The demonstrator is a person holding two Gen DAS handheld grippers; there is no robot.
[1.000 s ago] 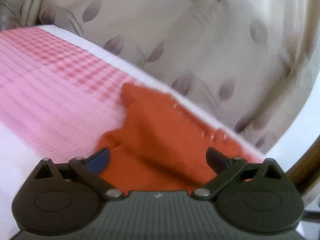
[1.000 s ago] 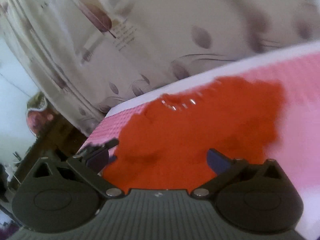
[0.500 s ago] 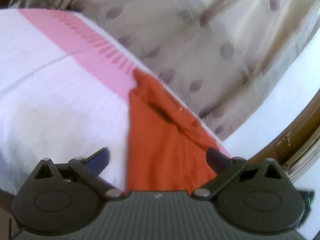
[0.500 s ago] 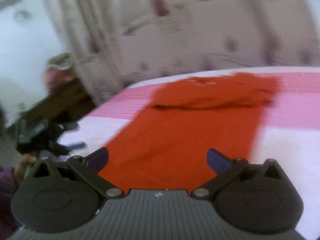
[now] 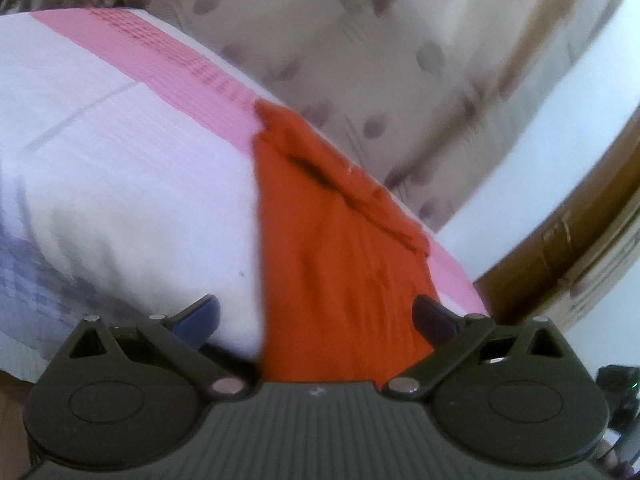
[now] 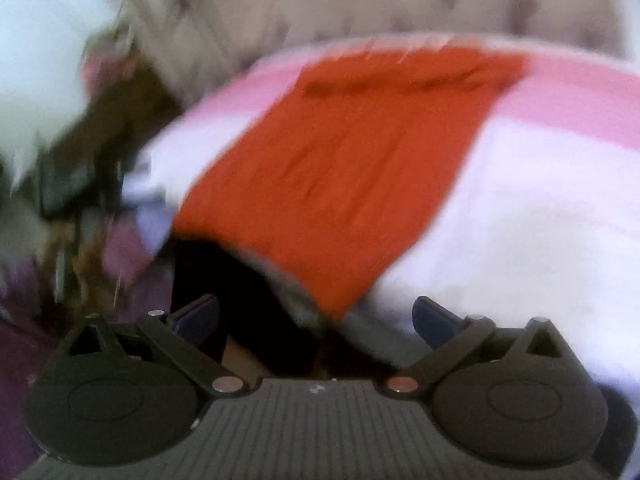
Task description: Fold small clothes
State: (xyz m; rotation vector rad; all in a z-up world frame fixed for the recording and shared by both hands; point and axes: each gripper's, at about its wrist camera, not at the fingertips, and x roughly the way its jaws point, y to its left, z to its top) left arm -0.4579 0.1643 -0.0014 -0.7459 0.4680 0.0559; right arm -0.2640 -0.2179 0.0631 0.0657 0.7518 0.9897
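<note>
Now the orange garment lies spread in a long strip on the bed, from the far edge beside the curtain down to the near edge, where its lower end hangs a little over the side. At the far end one part is already turned over on itself and makes a thicker band.

Both tongs are wide open and hold nothing. The left gripper hovers just above the near end of the cloth, with the garment between its fingers. The right gripper hangs at the near edge of the bed, a little off the hanging corner; this picture is blurred.

I judge the next step is to take the two near corners and bring them to the far band. To do it well, each gripper should pinch only the top layer at a corner, lift both together and evenly, then lay the edge straight so no wrinkle is caught.
</note>
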